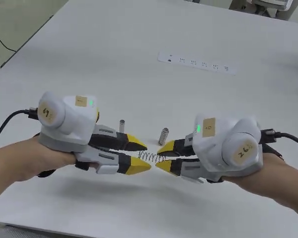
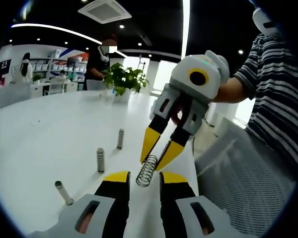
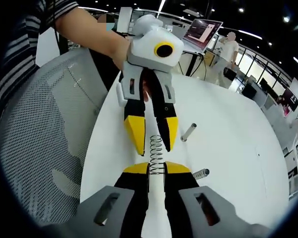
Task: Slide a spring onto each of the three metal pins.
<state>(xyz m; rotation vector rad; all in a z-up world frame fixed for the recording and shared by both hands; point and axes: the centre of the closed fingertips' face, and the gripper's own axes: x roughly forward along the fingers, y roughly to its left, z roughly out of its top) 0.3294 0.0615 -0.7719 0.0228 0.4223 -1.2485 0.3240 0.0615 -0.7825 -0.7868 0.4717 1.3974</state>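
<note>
A loose steel spring hangs level between the two grippers, just above the white table. My right gripper is shut on one end of it. The other end of the spring reaches between the jaws of my left gripper, which stand open around it. Behind the grippers a bare metal pin stands upright. A pin with a spring on it stands to its right. Another sprung pin stands farther along.
A white power strip lies far back on the table. The table's front edge runs just below both hands. A grey mesh chair sits beside the person. A potted plant stands at the table's far end.
</note>
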